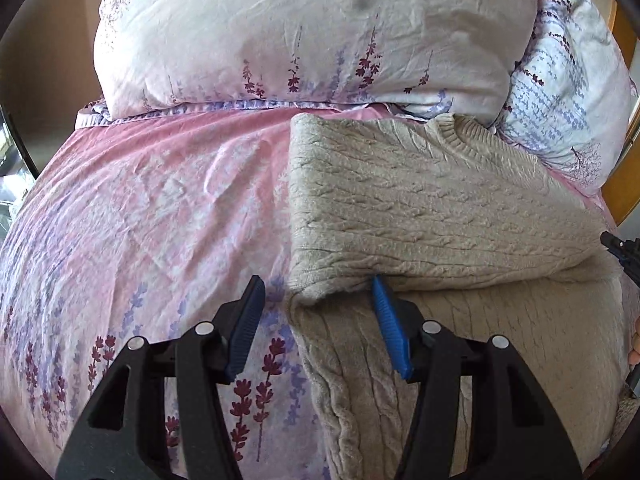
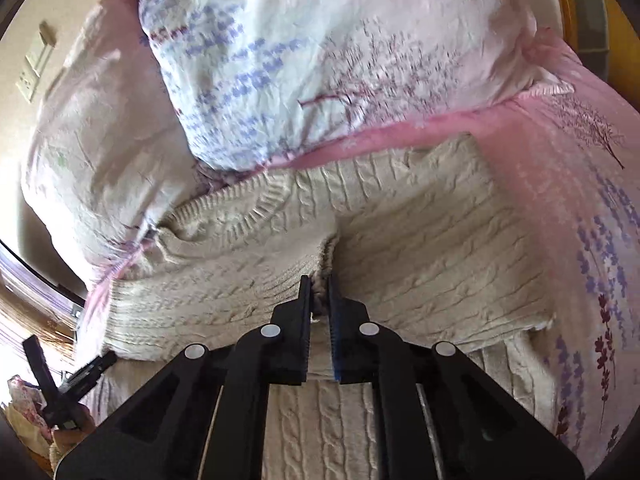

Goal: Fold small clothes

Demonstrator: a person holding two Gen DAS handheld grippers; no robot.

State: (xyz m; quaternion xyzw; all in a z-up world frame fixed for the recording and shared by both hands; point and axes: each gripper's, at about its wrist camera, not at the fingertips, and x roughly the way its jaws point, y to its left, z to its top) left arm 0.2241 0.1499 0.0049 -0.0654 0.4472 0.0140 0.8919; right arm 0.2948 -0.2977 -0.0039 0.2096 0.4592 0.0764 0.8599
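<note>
A beige cable-knit sweater (image 1: 420, 200) lies on the pink flowered sheet (image 1: 160, 200), with a sleeve folded across its body. My left gripper (image 1: 316, 282) is open at the sweater's left edge. One blue pad (image 1: 390, 328) rests against the fold's lower edge and the other finger hangs over the bare sheet, so the folded corner sits loosely between them. In the right wrist view my right gripper (image 2: 318, 280) is shut on the ribbed sleeve cuff (image 2: 326, 256) of the sweater (image 2: 420, 248), and knit fabric shows between the pads.
Two flowered pillows (image 1: 300, 32) (image 1: 572, 92) are piled just behind the sweater's collar. A wooden bed frame (image 1: 626, 184) runs along the right. Open sheet (image 2: 580, 200) lies on both sides of the sweater. A fingertip of the person (image 1: 636, 344) shows at the right edge.
</note>
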